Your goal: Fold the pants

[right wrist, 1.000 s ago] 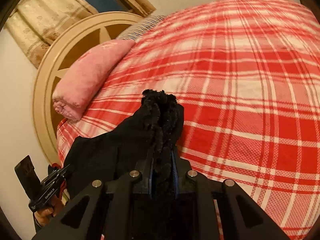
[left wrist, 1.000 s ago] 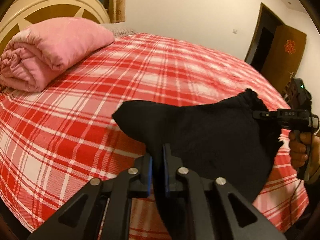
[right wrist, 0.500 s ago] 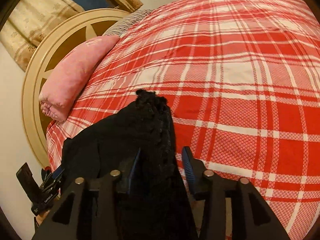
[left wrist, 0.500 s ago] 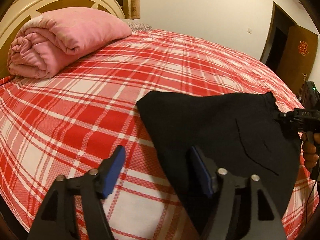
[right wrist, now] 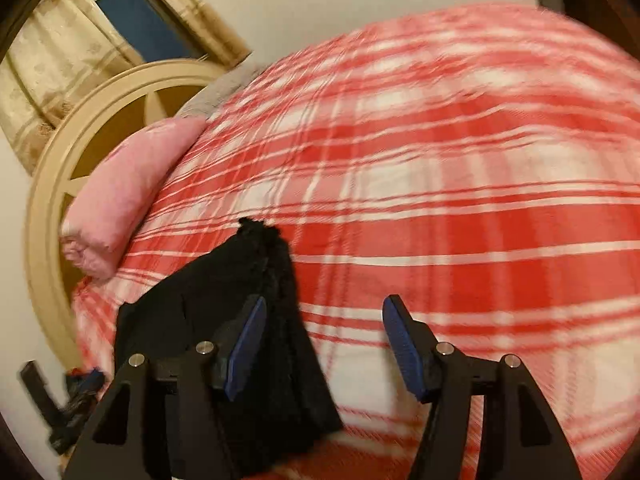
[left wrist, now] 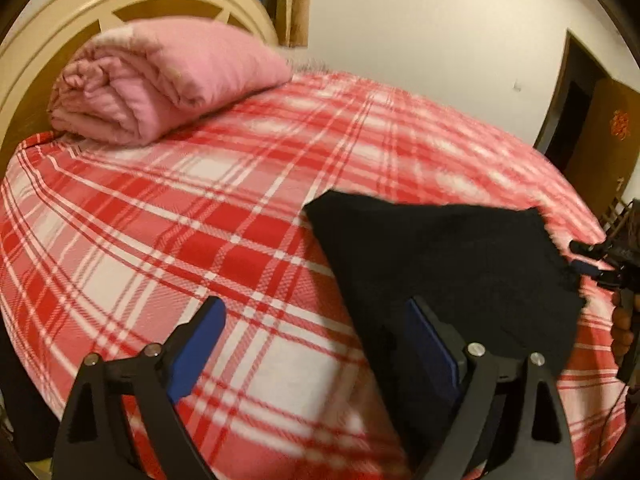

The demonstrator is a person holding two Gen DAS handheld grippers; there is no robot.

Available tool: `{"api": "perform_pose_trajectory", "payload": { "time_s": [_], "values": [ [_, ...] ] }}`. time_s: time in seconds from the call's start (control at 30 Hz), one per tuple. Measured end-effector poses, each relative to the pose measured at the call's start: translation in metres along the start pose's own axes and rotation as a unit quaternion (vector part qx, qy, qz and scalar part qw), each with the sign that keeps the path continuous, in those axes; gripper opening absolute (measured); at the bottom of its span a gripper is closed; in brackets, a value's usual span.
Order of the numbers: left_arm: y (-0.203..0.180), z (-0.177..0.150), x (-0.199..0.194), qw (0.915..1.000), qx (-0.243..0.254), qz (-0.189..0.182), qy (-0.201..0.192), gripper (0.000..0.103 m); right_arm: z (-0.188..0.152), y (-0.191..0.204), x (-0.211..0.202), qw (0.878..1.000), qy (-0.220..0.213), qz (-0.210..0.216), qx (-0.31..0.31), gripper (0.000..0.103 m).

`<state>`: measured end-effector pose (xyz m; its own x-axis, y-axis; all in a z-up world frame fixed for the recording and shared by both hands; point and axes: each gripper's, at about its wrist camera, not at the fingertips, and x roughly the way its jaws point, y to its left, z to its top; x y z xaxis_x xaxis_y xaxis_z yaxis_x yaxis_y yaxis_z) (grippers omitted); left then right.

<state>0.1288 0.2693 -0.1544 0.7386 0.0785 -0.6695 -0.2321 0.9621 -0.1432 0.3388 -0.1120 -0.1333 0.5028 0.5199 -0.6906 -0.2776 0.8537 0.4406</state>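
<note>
Gaping wide and holding nothing, the left tongs point(left wrist: 312, 336) and right tongs point(right wrist: 320, 340) hovered low in frame over the bed point(left wrist: 200, 220). The black pants point(left wrist: 440, 264) lay folded on the plaid cover, lower right in the left view, lower left in the right.

Two matching hand-held grippers, the left gripper point(left wrist: 314, 322) and the right gripper point(right wrist: 322, 320), each with black angular plastic arms pierced by triangular cut-outs, round silver screws at the joints, and flat blue ribbed pads lining the jaws.
</note>
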Motion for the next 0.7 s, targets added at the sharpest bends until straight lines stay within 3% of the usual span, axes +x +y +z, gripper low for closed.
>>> {"api": "perform_pose_trajectory", "payload": {
  "time_s": [0.13, 0.33, 0.7],
  "values": [
    [-0.017, -0.001, -0.037, 0.9993, 0.014, -0.011, -0.032, 0.095, -0.023, 0.017, -0.053, 0.998, -0.043, -0.028, -0.045, 0.062],
    [-0.042, -0.001, -0.081, 0.9961, 0.025, -0.045, -0.072, 0.096, -0.062, 0.061, -0.123, 0.991, -0.085, -0.017, -0.102, 0.062],
    [-0.067, 0.003, -0.143, 0.9867, 0.053, -0.067, -0.138, 0.100, -0.107, 0.109, -0.190, 0.981, -0.131, -0.011, -0.145, 0.063]
  ]
}}
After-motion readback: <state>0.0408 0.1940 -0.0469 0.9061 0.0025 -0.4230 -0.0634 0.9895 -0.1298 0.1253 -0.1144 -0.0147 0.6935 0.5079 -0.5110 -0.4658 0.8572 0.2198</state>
